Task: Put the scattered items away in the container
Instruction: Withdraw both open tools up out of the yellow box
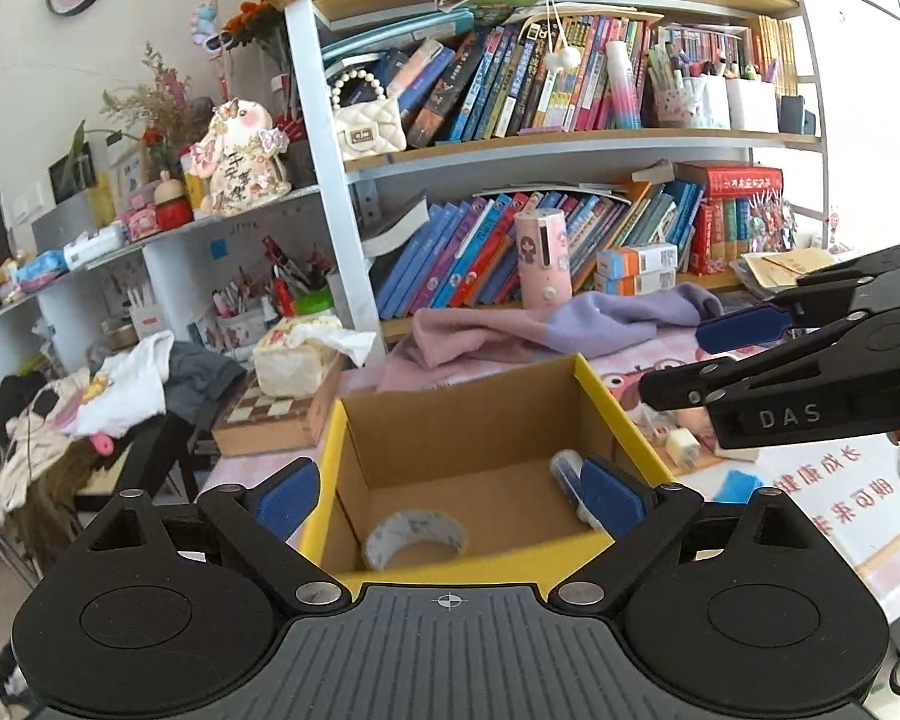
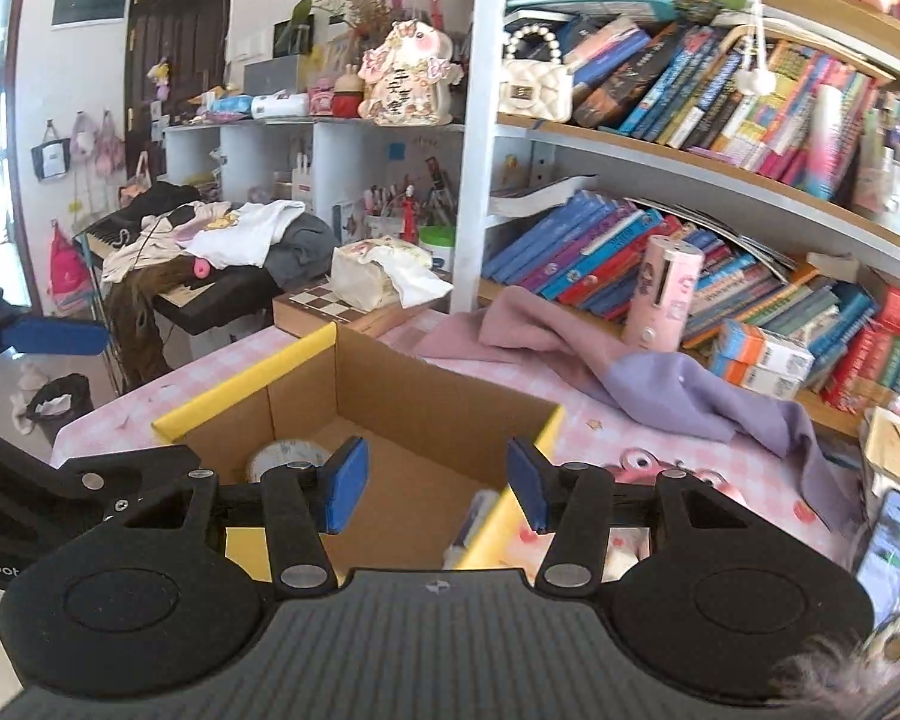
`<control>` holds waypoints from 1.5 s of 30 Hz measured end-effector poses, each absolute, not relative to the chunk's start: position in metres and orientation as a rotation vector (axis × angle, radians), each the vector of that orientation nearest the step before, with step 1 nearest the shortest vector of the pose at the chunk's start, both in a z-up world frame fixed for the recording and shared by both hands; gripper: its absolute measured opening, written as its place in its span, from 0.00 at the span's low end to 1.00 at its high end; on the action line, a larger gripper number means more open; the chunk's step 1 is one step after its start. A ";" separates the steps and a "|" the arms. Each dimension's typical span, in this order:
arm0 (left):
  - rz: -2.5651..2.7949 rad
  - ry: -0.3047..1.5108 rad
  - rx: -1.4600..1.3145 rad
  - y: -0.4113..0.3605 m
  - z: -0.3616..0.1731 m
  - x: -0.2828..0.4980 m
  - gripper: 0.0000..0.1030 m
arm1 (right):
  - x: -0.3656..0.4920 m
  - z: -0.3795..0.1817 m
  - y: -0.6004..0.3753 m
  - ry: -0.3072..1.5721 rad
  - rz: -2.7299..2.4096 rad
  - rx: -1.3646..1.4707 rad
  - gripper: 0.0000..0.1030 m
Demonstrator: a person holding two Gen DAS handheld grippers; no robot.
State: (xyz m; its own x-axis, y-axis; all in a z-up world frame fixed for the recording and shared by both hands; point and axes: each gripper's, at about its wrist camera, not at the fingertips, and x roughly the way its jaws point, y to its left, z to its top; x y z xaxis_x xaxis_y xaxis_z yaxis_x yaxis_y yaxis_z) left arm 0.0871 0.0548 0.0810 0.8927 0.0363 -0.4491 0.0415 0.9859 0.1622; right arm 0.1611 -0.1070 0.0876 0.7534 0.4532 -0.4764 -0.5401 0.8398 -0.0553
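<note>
Left wrist cam: the left gripper (image 1: 450, 498) hangs over the cardboard box (image 1: 624, 414), jaws spread wide with nothing between them. A tape roll (image 1: 417, 540) and a small tube (image 1: 567, 468) sit on the box floor. The right gripper (image 1: 684, 360) pokes in from the right.

Right wrist cam: the right gripper's jaws are apart and empty above the box's near right corner. Pink-purple cloth (image 2: 660, 384) lies on the table behind the box.
</note>
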 end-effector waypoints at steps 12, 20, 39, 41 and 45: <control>0.031 0.488 0.121 0.042 0.068 0.029 0.93 | 0.095 0.075 -0.129 0.456 0.523 -0.197 0.48; 0.074 0.505 0.114 0.034 0.055 0.004 0.93 | 0.062 0.052 -0.130 0.489 0.440 -0.237 0.45; 0.079 0.640 0.041 0.041 0.021 -0.021 0.93 | 0.023 0.018 -0.120 0.591 0.434 -0.205 0.48; 0.074 0.653 0.035 0.040 0.019 -0.021 0.93 | 0.023 0.016 -0.121 0.607 0.433 -0.201 0.48; 0.060 0.680 0.024 0.037 0.014 -0.019 0.93 | 0.020 0.013 -0.125 0.627 0.432 -0.205 0.51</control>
State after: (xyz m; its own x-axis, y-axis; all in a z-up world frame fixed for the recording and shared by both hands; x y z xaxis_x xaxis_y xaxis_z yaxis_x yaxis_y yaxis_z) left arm -0.0194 0.0373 0.0139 0.7757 0.0636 -0.6279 -0.0481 0.9980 0.0417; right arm 0.0204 -0.1248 0.0129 0.7252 0.3275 -0.6057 -0.4492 0.8917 -0.0557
